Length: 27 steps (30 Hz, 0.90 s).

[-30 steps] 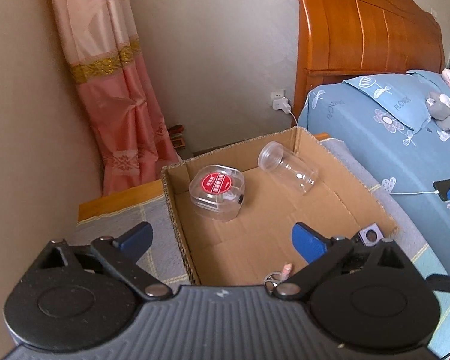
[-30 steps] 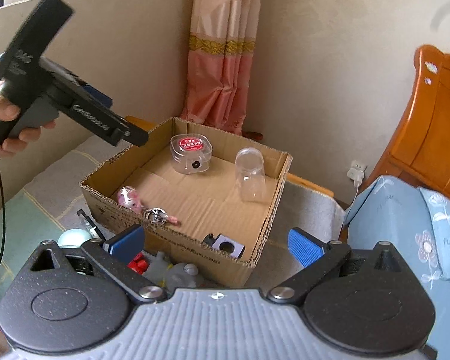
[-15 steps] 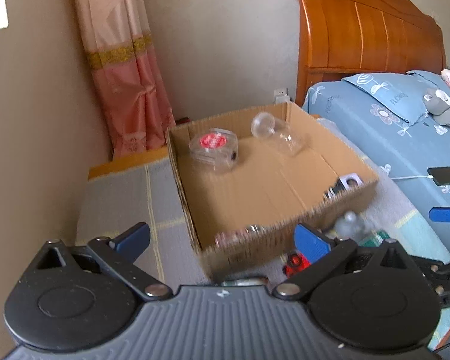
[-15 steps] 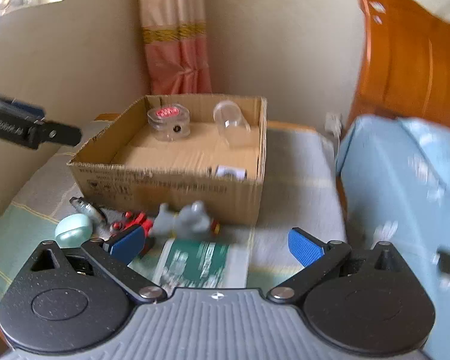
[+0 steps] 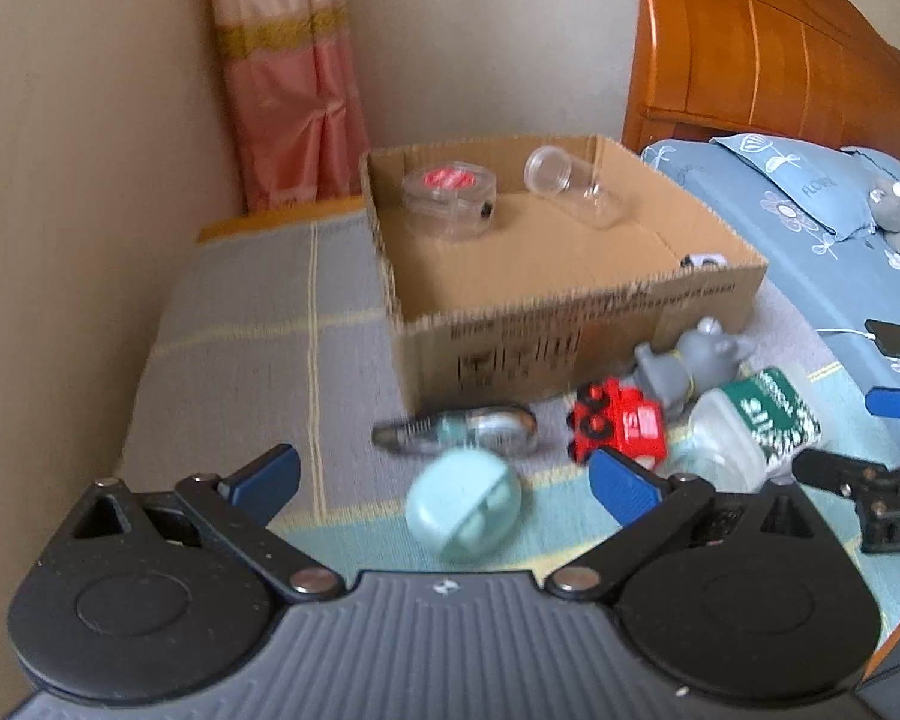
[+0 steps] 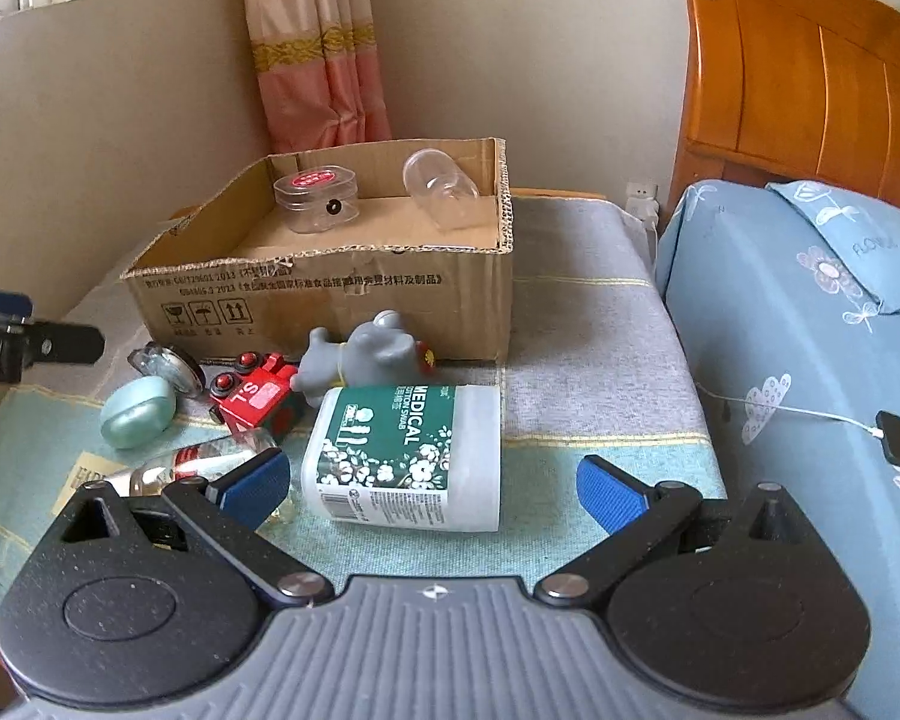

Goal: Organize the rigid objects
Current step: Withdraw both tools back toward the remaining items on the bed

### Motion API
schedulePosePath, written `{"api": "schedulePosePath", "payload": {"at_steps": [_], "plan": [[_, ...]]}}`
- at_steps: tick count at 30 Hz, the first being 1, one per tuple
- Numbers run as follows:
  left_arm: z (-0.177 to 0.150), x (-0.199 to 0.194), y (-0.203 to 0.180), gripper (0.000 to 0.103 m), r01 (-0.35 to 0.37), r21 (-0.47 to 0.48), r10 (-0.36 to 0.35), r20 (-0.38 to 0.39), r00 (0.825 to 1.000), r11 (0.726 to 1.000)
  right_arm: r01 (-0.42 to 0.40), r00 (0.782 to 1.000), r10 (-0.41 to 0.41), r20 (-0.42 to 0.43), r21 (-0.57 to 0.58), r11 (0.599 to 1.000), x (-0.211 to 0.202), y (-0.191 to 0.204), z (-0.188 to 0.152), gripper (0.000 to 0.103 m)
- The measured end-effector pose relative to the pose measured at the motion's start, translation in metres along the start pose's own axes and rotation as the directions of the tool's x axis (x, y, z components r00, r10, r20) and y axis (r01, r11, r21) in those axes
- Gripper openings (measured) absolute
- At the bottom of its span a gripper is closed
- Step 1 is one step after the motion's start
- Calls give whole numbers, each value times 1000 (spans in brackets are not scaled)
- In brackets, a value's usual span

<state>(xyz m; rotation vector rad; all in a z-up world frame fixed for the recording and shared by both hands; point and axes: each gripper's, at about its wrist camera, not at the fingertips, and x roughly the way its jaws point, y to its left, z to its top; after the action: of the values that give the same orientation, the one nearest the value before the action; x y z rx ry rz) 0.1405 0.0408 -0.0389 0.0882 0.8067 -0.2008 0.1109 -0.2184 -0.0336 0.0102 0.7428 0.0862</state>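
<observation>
Tongs (image 6: 432, 477) over "MEDICAL" swab tub (image 6: 405, 453)

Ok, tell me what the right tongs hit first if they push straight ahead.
Probably the cotton swab container: it lies on its side just ahead of the open right tongs, between the pads. Depth is unclear, so they might pass above it toward the cardboard box.

Beige walls, pink curtain (image 6: 324, 42) — wooden headboard (image 6: 810, 78), blue bedding (image 6: 810, 312).

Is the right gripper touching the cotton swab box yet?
Apart. The right wrist view shows the right gripper open, with the cotton swab box lying ahead of its fingertips.
</observation>
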Motion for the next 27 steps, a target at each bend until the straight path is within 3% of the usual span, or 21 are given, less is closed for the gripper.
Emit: {"api": "schedulePosePath", "payload": {"at_steps": [6, 14, 19, 22, 27], "plan": [[-17, 7, 6, 102, -14, -58, 12, -29, 1000, 998, -1, 1000, 1, -16, -19, 1000, 18, 3, -2, 103], [-20, 16, 4, 102, -4, -60, 2, -39, 999, 998, 29, 998, -30, -52, -27, 999, 46, 10, 0, 103], [-20, 27, 4, 102, -12, -54, 10, -49, 999, 998, 128, 988, -130, -78, -24, 991, 51, -1, -4, 103], [-19, 38, 6, 102, -11, -77, 6, -66, 998, 997, 115, 987, -116, -110, -9, 993, 56, -9, -10, 103], [-17, 60, 11, 102, -14, -136, 1, -99, 995, 991, 97, 991, -97, -90, 1, 995, 57, -12, -15, 103]]}}
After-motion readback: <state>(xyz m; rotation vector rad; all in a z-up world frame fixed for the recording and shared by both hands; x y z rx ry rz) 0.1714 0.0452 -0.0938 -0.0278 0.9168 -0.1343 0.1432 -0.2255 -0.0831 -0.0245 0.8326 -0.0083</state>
